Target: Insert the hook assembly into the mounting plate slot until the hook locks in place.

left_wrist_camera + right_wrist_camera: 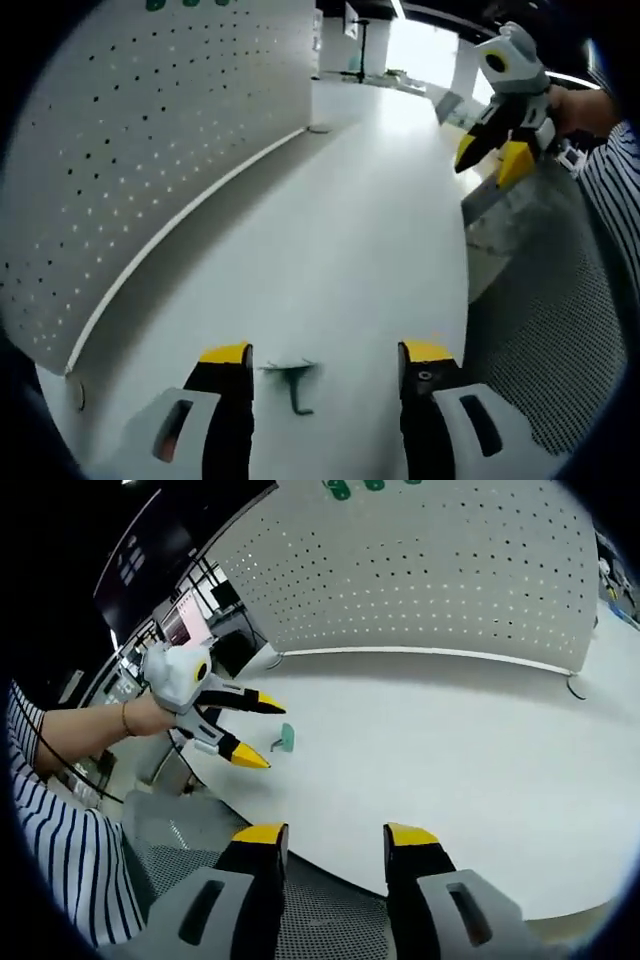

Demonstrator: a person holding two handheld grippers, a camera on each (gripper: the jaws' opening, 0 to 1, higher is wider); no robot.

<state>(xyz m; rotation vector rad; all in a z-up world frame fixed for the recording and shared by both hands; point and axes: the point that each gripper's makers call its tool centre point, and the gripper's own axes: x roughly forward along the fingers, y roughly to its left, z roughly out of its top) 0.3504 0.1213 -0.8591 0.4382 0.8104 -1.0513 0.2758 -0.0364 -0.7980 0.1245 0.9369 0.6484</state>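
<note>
A small dark hook (296, 385) lies on the white table (340, 230), just ahead of my left gripper (326, 355), whose jaws stand open and empty on either side of it. In the right gripper view the left gripper (258, 732) is held in a hand, open, its tips next to a small teal piece (286, 738) on the table near its edge. The white perforated mounting plate (130, 150) stands upright along the table's far side (430, 570). My right gripper (335, 835) is open and empty beyond the table's edge, and it hangs open in the air (488, 162).
The table's curved edge (300, 865) runs just ahead of the right jaws, with grey dotted flooring (560, 330) below. A striped sleeve (50, 830) is at the left. Green markings (350, 488) sit at the plate's top. Office furniture (360, 40) stands far behind.
</note>
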